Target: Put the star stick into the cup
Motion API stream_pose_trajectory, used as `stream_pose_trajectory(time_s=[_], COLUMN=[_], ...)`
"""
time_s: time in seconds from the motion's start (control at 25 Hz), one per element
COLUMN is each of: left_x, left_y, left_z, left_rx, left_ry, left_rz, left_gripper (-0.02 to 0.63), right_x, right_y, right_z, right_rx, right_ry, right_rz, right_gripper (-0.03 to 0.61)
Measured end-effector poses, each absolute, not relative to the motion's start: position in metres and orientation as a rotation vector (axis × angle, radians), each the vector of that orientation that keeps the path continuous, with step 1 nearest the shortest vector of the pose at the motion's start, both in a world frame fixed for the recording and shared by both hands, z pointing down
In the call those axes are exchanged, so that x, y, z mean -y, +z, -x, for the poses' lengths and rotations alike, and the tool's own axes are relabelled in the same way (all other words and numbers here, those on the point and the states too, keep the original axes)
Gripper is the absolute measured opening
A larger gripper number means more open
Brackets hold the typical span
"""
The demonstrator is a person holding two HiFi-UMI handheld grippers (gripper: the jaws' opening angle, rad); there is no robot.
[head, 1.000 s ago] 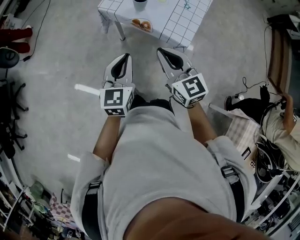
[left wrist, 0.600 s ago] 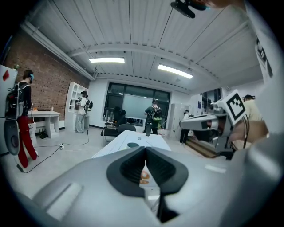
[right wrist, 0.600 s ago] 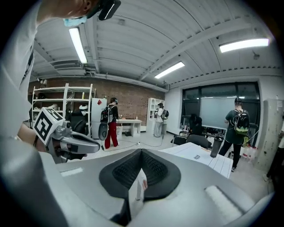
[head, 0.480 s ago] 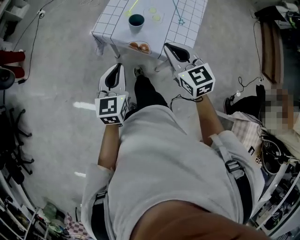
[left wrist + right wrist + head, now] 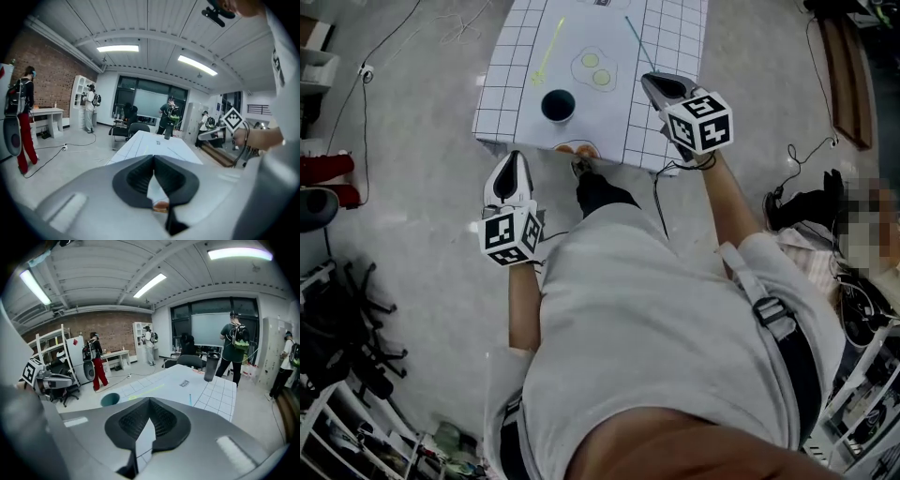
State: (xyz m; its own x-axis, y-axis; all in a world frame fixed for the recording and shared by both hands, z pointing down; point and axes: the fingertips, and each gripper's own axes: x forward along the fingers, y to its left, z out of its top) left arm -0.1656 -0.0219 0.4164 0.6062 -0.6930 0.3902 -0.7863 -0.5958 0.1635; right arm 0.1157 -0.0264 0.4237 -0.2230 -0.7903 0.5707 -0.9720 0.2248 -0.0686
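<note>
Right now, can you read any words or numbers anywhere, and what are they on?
No text reads clearly.
The cube on the left gripper: square marker pattern, no letters.
The cube on the right gripper: the same.
The small label on the table: too small to read.

Just ahead of the right gripper's [image 5: 656, 84] fingertips, only the thin blue stick [image 5: 636, 39] lies on bare table [image 5: 675, 28]; the cup [image 5: 558, 105] stands well to their left. The left gripper's [image 5: 512, 161] fingertips hang over open floor [image 5: 412, 141], with the table's near edge and a plate [image 5: 578, 148] ahead to their right.

Place: you are standing in a lab-office.
Evidence: strip lights [image 5: 117, 48], brick wall [image 5: 44, 75], shelving [image 5: 78, 101], office chairs [image 5: 138, 127] are surrounding you.
</note>
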Motion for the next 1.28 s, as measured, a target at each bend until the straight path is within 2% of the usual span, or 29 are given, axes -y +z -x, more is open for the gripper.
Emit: stream_pose_trajectory(time_s=[0.16, 0.36, 0.56, 0.88, 1.08, 1.28], left_x=[0.066, 0.109, 0.149, 0.199, 0.219, 0.213], left_y=[0.441, 0.458, 0.478, 0.517, 0.536, 0.544], left_z=[0.151, 0.140, 0.130, 0.080, 0.063, 0.075], left_rx=[1.208, 1.236, 1.215, 0.886, 0.829, 0.877], left_ry=[0.469, 0.509, 0.565, 0.889, 0.898, 0.849], left_rz=[-2.456, -2.395, -2.369, -2.500, -2.476, -2.419], left_gripper=[0.003, 0.003, 0.003, 0.003, 0.003, 0.003], right_x=[0.067, 0.099, 0.131, 0.146, 0.160, 0.197], right_y=[0.464, 0.510, 0.524, 0.540, 0.531, 0.541], right_z=[-0.160, -0.179, -0.168, -0.144, -0.119, -0.063], right_rx=[1.976, 1.945, 1.995, 2.078, 2.203, 2.277], right_ry=[0.645, 0.746, 0.768, 0.816, 0.622, 0.210], right_rz=[-1.631, -1.561, -1.490, -1.439, -1.308, -0.818], right_gripper=[-0.002, -0.002, -0.002, -0.002, -0.002, -0.002])
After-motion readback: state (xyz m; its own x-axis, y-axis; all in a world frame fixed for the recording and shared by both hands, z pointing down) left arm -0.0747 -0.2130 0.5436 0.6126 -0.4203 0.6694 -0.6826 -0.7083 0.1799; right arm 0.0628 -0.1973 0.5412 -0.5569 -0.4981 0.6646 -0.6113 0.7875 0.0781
